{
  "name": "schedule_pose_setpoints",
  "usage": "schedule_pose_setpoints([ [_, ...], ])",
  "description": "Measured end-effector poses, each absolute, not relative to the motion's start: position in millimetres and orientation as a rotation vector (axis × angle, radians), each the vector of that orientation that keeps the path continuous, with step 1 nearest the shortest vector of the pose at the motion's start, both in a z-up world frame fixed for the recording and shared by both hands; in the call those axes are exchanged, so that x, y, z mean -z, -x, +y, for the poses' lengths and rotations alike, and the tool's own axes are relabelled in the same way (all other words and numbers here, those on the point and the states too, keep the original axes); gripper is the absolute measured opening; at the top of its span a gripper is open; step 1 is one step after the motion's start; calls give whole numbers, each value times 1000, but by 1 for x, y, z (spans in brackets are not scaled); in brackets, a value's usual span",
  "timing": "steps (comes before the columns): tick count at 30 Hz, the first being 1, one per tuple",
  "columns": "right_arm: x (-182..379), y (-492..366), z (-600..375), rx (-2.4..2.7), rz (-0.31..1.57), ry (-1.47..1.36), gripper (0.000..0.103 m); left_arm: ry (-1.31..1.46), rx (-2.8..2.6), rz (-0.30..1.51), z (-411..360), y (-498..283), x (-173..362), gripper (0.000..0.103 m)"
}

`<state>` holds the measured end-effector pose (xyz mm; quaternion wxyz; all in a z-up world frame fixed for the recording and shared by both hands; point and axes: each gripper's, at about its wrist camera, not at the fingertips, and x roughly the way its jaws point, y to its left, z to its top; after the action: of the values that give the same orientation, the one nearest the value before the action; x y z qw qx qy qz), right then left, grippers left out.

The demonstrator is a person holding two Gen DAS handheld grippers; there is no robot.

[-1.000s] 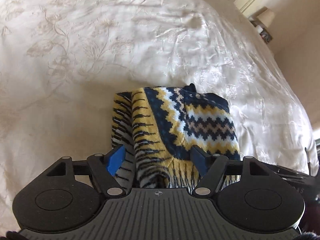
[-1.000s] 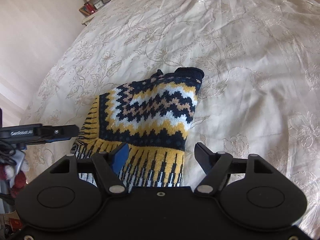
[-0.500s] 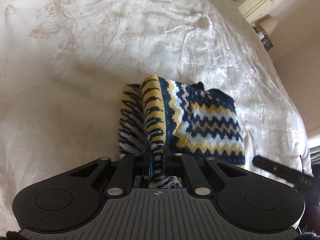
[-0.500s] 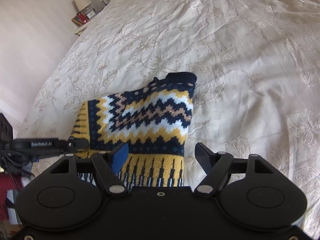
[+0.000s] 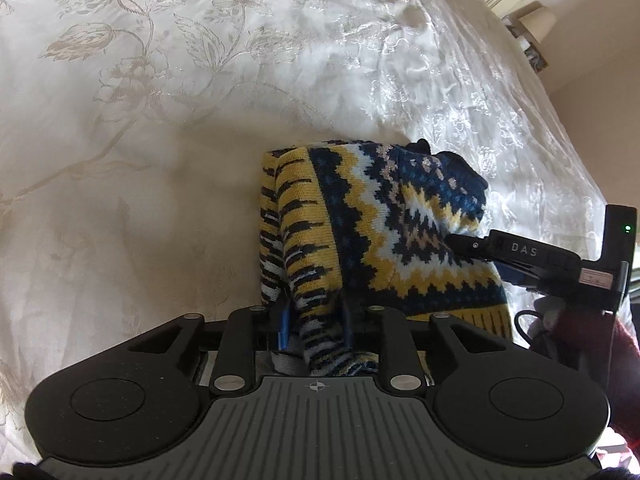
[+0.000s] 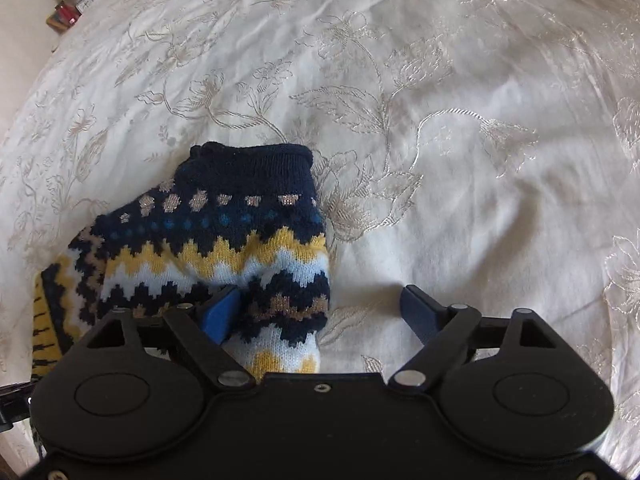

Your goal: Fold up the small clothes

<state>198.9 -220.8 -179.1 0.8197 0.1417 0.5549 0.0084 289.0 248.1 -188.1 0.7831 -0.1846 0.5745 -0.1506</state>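
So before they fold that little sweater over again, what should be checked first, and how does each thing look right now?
1. Left gripper pinching the sweater hem: ok, fabric bunched between closed fingers.
2. Right gripper holding it: not ok, jaws open, fabric only between them.
3. Right gripper clear of the left: ok, apart.
4. Bedspread free ahead: ok.
5. Bedspread caught in the grip: cannot tell.
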Motion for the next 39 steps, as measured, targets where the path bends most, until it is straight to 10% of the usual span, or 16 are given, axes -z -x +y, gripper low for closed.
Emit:
schedule_pose_setpoints([
  [28, 153, -75, -201, 55, 1111, -343, 102, 66, 493, 1149, 236, -245, 172, 66],
  [39, 99, -43, -205, -130, 914, -265, 102, 122, 335, 989, 226, -194, 109, 102],
])
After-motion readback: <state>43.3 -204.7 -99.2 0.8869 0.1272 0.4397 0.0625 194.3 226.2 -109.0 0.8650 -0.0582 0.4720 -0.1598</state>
